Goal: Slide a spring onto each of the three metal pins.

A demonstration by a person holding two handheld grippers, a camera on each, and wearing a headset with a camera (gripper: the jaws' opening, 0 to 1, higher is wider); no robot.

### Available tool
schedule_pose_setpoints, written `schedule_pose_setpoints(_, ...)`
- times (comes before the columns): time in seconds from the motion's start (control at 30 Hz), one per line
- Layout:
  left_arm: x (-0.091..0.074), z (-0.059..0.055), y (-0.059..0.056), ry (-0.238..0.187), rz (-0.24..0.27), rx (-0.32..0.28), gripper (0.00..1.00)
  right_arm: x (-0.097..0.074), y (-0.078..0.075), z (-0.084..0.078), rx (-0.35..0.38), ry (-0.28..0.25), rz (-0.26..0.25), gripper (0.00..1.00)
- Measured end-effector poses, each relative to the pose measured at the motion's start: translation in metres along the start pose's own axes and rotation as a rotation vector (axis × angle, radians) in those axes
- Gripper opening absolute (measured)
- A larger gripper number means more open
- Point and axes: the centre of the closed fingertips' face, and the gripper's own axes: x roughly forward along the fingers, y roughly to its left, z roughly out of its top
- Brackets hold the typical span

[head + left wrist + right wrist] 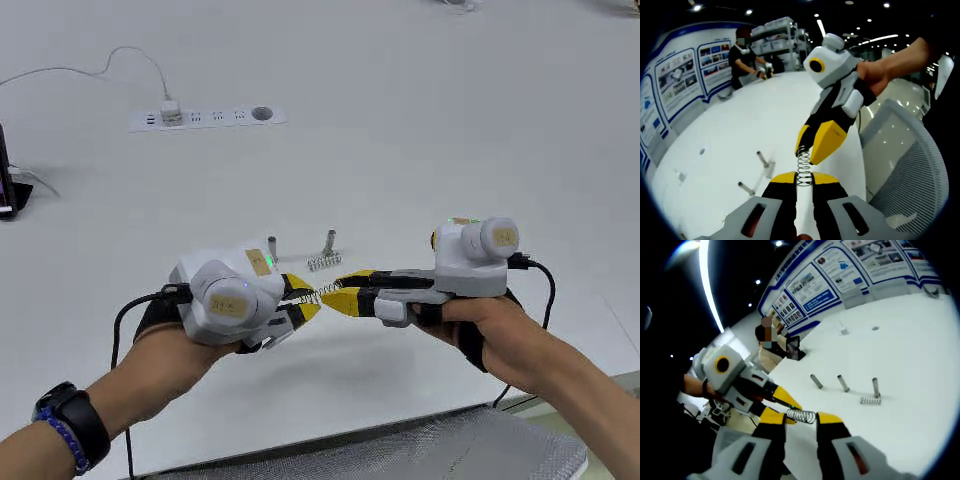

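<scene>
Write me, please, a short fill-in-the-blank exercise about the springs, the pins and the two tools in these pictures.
1. The left tool and the right tool hold one ___ between them, above the table.
2. A second spring lies flat on the white table, at the foot of a metal ___.
3. The right gripper view shows ___ pins standing in a row, none with a spring on it.

Missing words: spring; pin; three.

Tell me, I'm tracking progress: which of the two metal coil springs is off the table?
The coil spring spanning the yellow tips of the left tool and right tool; the other spring lies on the white table beside a metal pin.
</scene>
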Motion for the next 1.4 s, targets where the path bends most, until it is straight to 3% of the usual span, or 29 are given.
schedule_pose_setpoints(0.3, -0.001, -0.004, 0.002, 0.009, -0.002, 0.003, 0.10, 0.000, -0.001, 0.004, -0.007, 0.008, -0.003, 0.15)
schedule_pose_setpoints(0.6, -0.001, -0.004, 0.003, 0.011, -0.006, 0.003, 0.10, 0.002, 0.011, 0.011, -0.031, 0.032, 0.024, 0.13)
schedule_pose_setpoints(1.03, -0.002, 0.011, 0.012, -0.033, -0.013, -0.024, 0.09, 0.006, 0.025, 0.034, -0.299, 0.168, 0.056, 0.12)
schedule_pose_setpoints(1.2, -0.004, 0.016, 0.014, -0.048, -0.016, -0.033, 0.09, 0.010, 0.032, 0.038, -0.416, 0.240, 0.095, 0.12)
schedule_pose_setpoints(1.3, -0.007, 0.018, 0.014, -0.057, -0.022, -0.031, 0.10, 0.010, 0.034, 0.037, -0.521, 0.316, 0.115, 0.12)
schedule_pose_setpoints(1.4, -0.009, 0.020, 0.014, -0.065, -0.025, -0.033, 0.09, 0.010, 0.038, 0.038, -0.576, 0.362, 0.141, 0.12)
